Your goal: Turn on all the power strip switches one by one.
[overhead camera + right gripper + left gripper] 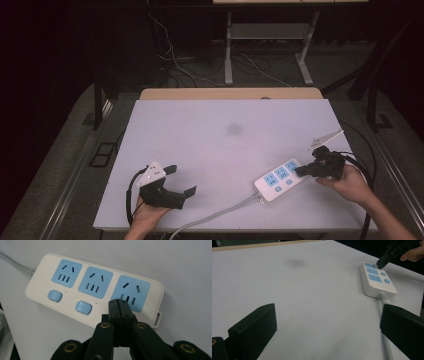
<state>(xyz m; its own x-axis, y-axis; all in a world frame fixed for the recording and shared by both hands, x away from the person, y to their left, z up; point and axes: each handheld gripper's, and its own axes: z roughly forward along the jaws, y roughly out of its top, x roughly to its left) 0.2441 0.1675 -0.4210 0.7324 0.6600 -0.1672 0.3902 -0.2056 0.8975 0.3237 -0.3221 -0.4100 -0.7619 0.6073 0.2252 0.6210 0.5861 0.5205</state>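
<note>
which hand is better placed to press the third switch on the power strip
Right. The right gripper, jaws shut, is already at the power strip. The left gripper sits open, far across the table.

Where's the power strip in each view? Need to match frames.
High view: power strip lies lower right on the white table, by the right gripper.
Left gripper view: upper right, its grey cable running down toward the bottom edge.
Right gripper view: across the upper middle, shut jaw tips over the socket at the cable-free end.
Shared landmark: its two blue buttons beside three blue sockets.
</note>
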